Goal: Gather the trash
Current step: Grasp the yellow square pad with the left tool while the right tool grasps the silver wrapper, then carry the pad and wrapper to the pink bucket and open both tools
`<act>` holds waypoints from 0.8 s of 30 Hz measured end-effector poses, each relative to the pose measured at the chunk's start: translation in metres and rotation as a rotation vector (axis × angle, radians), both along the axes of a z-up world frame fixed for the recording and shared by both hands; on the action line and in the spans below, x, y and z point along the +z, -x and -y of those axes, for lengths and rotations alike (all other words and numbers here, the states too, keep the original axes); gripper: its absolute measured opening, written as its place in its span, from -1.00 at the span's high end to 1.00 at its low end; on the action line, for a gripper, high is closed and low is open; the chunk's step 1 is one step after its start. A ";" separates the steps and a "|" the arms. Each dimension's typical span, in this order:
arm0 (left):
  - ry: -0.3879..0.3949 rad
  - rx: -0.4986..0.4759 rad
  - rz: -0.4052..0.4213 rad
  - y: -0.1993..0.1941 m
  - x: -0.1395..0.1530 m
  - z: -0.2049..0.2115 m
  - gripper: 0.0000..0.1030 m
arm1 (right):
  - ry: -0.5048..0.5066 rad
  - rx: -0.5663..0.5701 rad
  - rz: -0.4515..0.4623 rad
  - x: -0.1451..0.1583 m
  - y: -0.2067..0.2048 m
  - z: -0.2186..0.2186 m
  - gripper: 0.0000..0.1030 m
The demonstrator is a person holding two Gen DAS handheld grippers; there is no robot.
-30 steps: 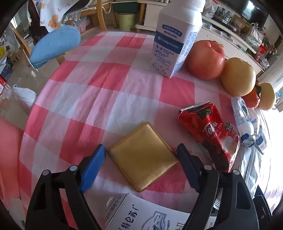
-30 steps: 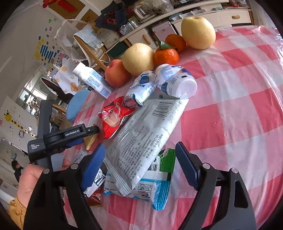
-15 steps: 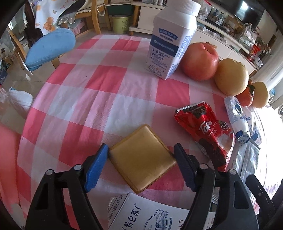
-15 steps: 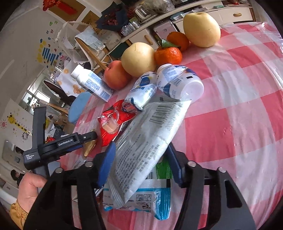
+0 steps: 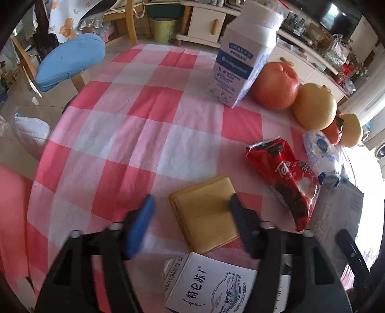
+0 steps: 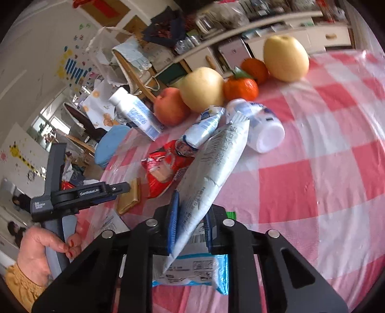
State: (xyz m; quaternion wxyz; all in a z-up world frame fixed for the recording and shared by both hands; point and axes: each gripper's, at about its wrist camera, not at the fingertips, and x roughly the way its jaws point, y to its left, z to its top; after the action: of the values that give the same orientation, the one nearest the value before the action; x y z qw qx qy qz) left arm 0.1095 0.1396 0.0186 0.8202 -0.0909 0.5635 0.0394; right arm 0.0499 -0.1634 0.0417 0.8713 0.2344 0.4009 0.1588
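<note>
The right gripper (image 6: 190, 224) has just closed, jaws clenched on the silver barcode wrapper (image 6: 211, 173). The left gripper (image 5: 190, 216) has just been widening, jaws apart astride the gold packet's (image 5: 204, 214) near edge. Beyond that packet lies the red "Tea" wrapper (image 5: 284, 178).

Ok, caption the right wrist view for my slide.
Right tool pinching a silver wrapper above the checked tablecloth.

I see an apple (image 5: 274, 88), two pears (image 6: 202, 89) and two oranges (image 6: 240, 88) lined along the checked bench (image 5: 134, 125). A blue chair (image 5: 69, 61) stands beside it, cabinets (image 5: 205, 22) behind.
</note>
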 end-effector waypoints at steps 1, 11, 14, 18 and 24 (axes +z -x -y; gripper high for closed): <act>-0.010 -0.003 -0.002 0.000 -0.001 0.003 -0.45 | 0.003 0.002 0.006 0.002 0.001 -0.001 0.65; -0.120 -0.049 0.016 0.001 -0.010 0.036 -0.46 | 0.011 0.017 0.104 0.029 0.019 0.001 0.80; -0.124 -0.084 0.032 0.003 -0.007 0.047 -0.23 | 0.019 0.015 0.122 0.034 0.024 0.004 0.81; -0.110 -0.115 0.039 0.009 -0.005 0.053 -0.21 | 0.017 0.005 0.137 0.039 0.029 0.011 0.81; -0.030 -0.120 0.090 0.022 0.016 0.048 -0.20 | 0.023 0.008 0.166 0.047 0.039 0.011 0.81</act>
State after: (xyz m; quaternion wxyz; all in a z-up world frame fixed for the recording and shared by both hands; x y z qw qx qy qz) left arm 0.0871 0.0917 0.0345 0.8468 -0.0465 0.5299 -0.0056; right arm 0.0108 -0.1744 0.0886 0.9035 0.2088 0.3300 0.1764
